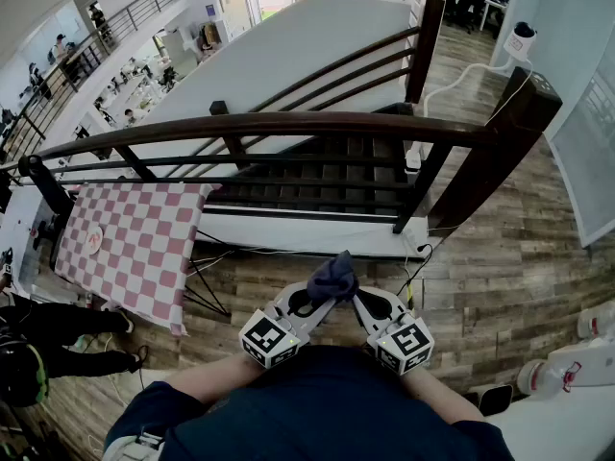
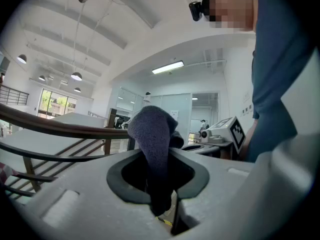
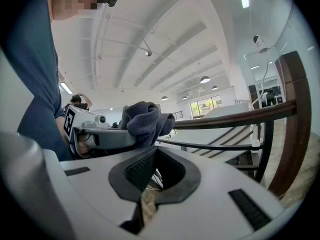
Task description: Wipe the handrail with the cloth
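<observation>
The dark wooden handrail (image 1: 269,123) runs across the head view in front of me, ending at a thick post (image 1: 500,142). A dark blue-grey cloth (image 1: 332,279) bunches up between the two grippers, held close to my body and well short of the rail. My left gripper (image 1: 312,301) is shut on the cloth (image 2: 155,134), which passes down through its jaws (image 2: 160,184). My right gripper (image 1: 370,305) sits beside it with its jaws together and nothing between them (image 3: 155,179). The cloth (image 3: 142,121) and the handrail (image 3: 235,118) show beyond it.
Dark stairs (image 1: 317,176) drop away behind the railing bars. A red-and-white checked table (image 1: 130,243) stands at the left, with a person in dark clothes (image 1: 38,339) below it. A white machine (image 1: 567,373) sits at the lower right on the wooden floor (image 1: 509,257).
</observation>
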Tool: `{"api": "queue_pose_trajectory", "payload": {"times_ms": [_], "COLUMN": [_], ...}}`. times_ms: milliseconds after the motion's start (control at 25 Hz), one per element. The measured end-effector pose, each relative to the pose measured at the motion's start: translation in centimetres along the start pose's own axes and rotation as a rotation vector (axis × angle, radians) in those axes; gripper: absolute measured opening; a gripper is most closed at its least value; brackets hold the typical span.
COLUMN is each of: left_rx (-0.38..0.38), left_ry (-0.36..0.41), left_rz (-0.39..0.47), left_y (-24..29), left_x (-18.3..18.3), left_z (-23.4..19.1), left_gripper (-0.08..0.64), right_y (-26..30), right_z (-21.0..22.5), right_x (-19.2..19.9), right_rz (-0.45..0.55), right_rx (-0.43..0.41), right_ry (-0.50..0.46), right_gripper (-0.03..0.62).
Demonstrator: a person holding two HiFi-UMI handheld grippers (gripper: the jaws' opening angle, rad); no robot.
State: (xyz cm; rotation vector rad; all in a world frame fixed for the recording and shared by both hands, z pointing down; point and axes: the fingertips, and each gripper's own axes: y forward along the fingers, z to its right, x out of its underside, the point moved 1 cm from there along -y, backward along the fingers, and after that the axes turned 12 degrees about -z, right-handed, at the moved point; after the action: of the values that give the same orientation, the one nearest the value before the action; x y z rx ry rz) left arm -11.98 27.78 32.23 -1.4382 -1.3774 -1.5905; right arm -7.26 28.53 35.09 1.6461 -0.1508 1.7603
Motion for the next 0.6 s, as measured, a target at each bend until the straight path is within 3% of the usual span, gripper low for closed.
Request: {"api": "queue_pose_trajectory", "payload": {"times_ms": [600], "left_rx": [-0.055], "left_ry": [-0.018], "left_rz": [-0.014], "left_y": [3.5], "left_x": [0.4], "left_z": [0.9], "left_gripper": [0.065], "right_y": [-1.0], "right_z": [3.4], "right_x": [1.2], "right_rz": [-0.009], "right_rx": [-0.055], "right_ry": [0.004], "right_gripper": [0.011]}}
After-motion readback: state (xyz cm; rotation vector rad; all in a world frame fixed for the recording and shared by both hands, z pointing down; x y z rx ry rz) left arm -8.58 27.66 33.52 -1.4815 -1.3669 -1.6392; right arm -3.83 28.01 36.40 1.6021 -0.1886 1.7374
